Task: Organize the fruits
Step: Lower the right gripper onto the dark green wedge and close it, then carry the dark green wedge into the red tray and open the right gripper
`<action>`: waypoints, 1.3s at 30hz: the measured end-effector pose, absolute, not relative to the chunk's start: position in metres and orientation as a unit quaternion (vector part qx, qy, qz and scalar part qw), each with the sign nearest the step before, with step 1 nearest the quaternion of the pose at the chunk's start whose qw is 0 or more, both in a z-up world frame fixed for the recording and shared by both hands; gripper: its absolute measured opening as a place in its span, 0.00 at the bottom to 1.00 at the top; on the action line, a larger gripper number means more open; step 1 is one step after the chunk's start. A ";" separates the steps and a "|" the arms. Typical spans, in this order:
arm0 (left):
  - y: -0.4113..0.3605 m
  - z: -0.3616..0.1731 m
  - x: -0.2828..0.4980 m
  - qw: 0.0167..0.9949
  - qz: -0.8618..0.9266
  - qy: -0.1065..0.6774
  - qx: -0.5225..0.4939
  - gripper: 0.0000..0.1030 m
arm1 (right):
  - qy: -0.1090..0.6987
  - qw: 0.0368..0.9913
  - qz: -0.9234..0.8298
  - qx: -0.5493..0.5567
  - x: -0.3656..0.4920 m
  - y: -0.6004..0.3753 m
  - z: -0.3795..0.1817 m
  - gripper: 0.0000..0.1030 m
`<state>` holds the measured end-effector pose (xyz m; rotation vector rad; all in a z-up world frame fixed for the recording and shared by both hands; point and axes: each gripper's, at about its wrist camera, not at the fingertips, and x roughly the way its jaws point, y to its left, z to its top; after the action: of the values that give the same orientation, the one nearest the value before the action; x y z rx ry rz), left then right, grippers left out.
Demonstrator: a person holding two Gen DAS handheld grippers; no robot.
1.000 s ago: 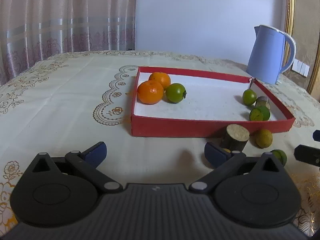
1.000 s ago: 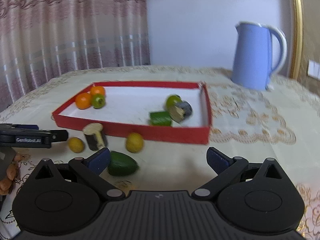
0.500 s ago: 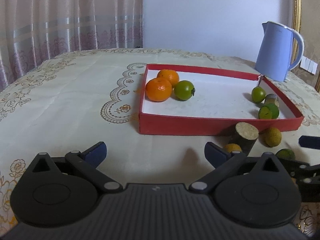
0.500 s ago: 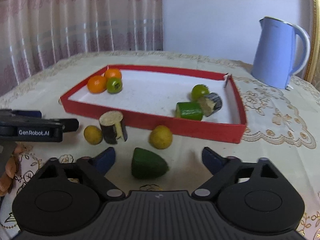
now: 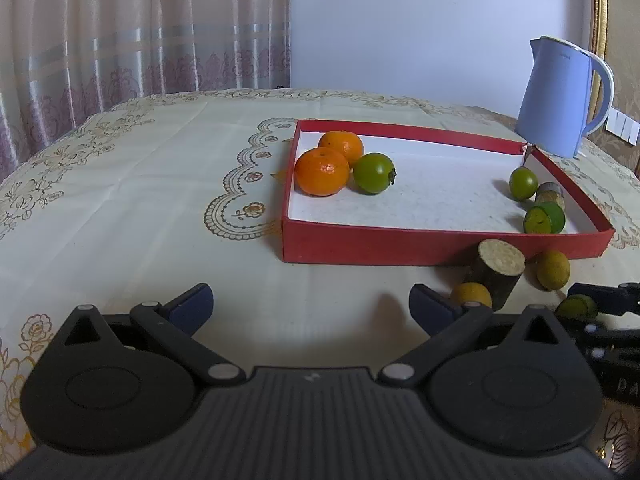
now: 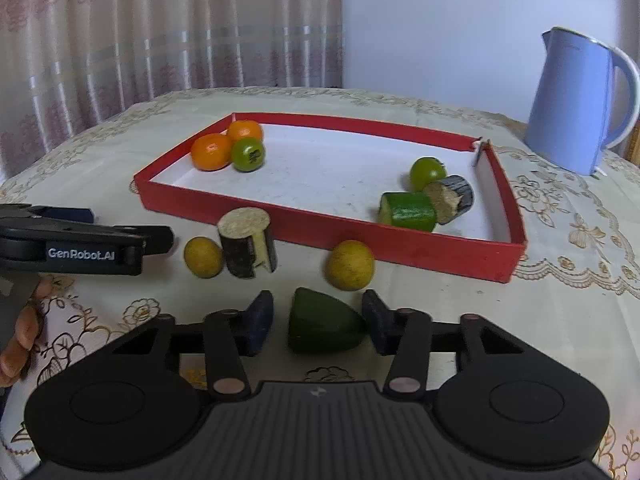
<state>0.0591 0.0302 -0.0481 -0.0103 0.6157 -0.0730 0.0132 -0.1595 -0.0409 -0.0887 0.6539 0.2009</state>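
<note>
The right gripper (image 6: 316,326) is closing on the green wedge (image 6: 322,326), which lies on the counter (image 6: 440,304) between its pads; the right pad looks to touch it, while a gap shows at the left pad (image 6: 258,322), so I read no firm hold yet. To do this well, let both pads seat on the wedge's broad flanks before lifting, since its tapered end could squirt out. The gripper points forward and tilts down toward the cloth. The left gripper (image 5: 310,306) hangs spread wide and empty, low over bare cloth. Beyond lie two yellow fruits (image 6: 350,264), a log piece (image 6: 248,242), then the red tray (image 6: 332,236) with oranges (image 6: 212,152)
</note>
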 end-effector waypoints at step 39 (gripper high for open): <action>0.032 -0.050 0.061 0.951 -0.042 0.306 -0.017 1.00 | 0.245 0.967 0.030 -0.060 0.052 -0.201 0.009 0.36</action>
<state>0.0608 0.0317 -0.0497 -0.0343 0.6217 -0.0851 0.0524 -0.2013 0.0087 -0.1209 0.4956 0.0611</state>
